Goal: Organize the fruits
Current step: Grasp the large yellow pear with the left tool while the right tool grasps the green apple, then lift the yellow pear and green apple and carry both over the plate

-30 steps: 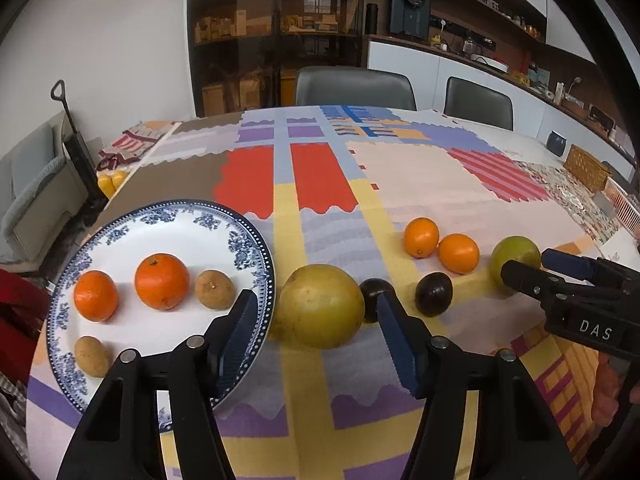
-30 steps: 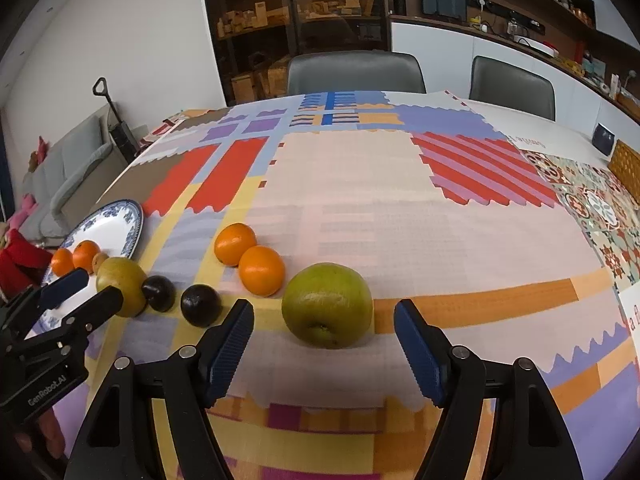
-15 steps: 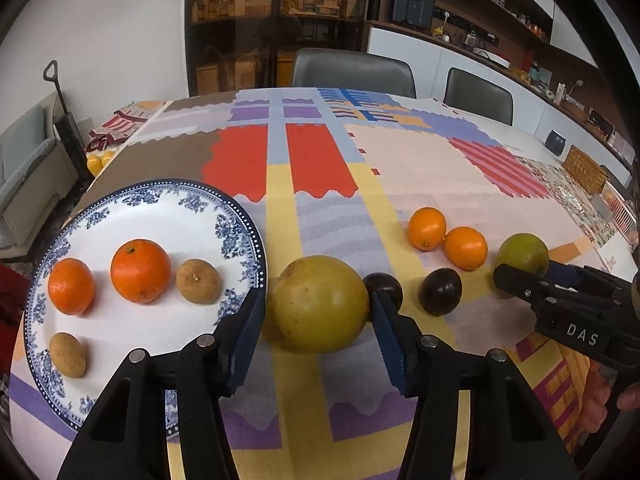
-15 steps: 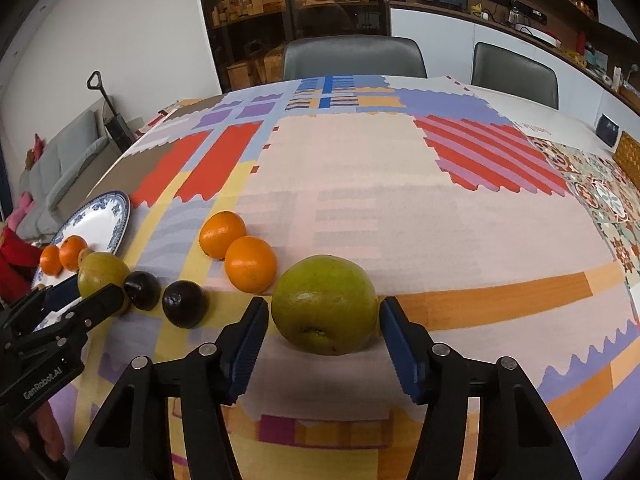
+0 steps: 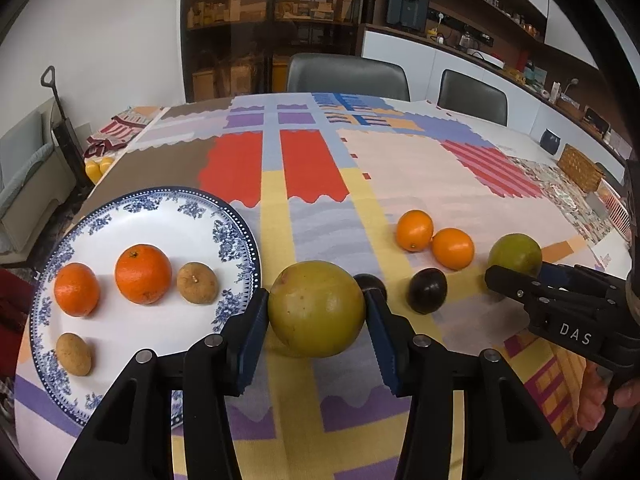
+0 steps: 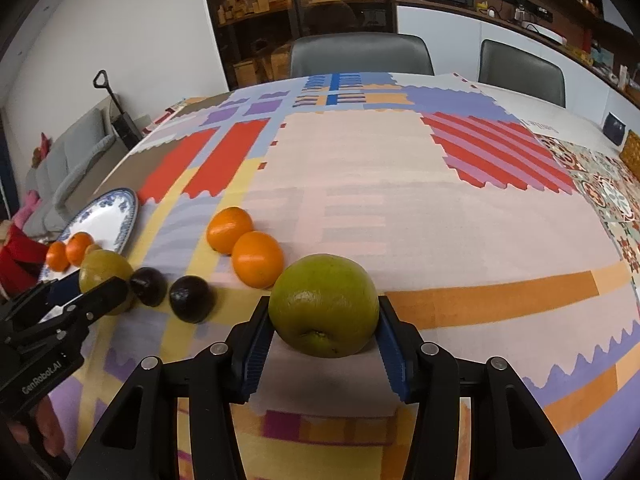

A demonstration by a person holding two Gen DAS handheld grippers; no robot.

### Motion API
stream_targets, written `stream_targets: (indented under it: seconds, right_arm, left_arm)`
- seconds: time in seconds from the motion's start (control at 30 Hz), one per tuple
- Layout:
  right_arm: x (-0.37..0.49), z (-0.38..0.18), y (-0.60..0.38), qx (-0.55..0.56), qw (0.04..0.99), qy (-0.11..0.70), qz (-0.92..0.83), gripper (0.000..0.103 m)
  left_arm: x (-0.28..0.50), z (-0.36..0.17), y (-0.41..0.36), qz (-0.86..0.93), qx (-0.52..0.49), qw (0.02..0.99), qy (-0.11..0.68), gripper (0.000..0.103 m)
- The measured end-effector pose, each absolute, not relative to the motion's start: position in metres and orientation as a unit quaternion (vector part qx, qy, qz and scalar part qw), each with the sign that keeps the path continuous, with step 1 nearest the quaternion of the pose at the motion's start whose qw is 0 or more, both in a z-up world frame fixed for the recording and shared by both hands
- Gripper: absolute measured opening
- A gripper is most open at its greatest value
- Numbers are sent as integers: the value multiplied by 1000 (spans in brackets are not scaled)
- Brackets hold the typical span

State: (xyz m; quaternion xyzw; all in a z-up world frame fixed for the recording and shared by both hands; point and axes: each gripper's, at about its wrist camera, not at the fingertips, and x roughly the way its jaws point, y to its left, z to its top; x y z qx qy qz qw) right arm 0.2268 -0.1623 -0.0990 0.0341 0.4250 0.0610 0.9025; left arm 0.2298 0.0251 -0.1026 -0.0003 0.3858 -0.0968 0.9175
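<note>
My left gripper [image 5: 316,312] is shut on a large yellow-green fruit [image 5: 316,308] that rests on the cloth just right of a blue-and-white plate [image 5: 236,236]. The plate holds two oranges [image 5: 143,274] and two small brown fruits [image 5: 197,283]. My right gripper [image 6: 323,320] is shut on a green fruit [image 6: 324,304], which also shows in the left wrist view [image 5: 515,255]. Two oranges [image 5: 414,230] and two dark purple fruits [image 5: 427,291] lie on the cloth between the grippers; they also show in the right wrist view [image 6: 230,229] [image 6: 190,298].
A patchwork tablecloth [image 5: 400,168] covers the table. Two grey chairs [image 5: 348,74] stand at the far side. A woven basket [image 5: 580,166] sits at the right edge. A sofa [image 6: 76,148] and a shovel-like tool [image 5: 60,120] stand off the left side.
Both grippers have moved forward around their fruits and closed from wide open until the pads touch the fruits' sides.
</note>
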Motion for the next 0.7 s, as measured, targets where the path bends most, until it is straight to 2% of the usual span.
stream_targets:
  seconds: [0.7]
  right_arm:
    - [179, -34, -122, 11, 921, 362, 143, 51]
  left_arm:
    - [170, -53, 57, -72, -23, 937, 340, 48]
